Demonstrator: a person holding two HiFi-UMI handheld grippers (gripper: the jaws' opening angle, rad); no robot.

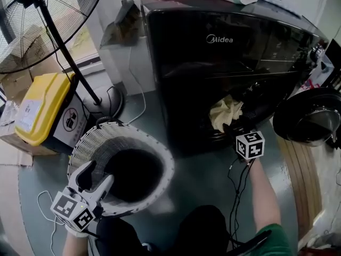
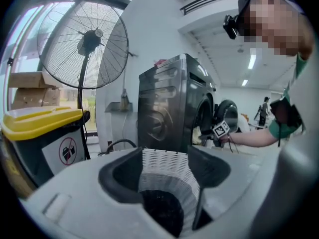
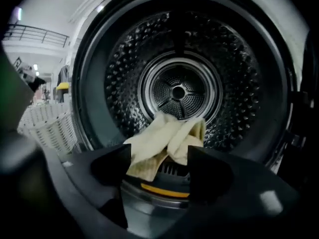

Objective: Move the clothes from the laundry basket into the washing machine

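Note:
A white woven laundry basket [image 1: 154,153] stands on the floor at the lower left, and its inside looks dark, with no clothes visible. My left gripper [image 1: 99,176] hangs open over the basket's near rim [image 2: 164,176], nothing between its fingers. A black front-loading washing machine [image 1: 213,52] stands behind, its round door [image 1: 309,116] swung open to the right. A pale cream cloth [image 1: 225,112] lies at the drum's mouth. My right gripper [image 3: 159,166] is at that opening with its jaws apart. The cloth [image 3: 164,138] drapes over the drum's lip just beyond the jaws, and neither pad presses on it.
A yellow-lidded bin [image 1: 42,108] stands left of the basket. A pedestal fan [image 1: 32,15] rises behind it, its base [image 1: 109,103] near the washer's left side. Cables trail on the floor by the basket and under my right arm. Folded items lie on top of the washer.

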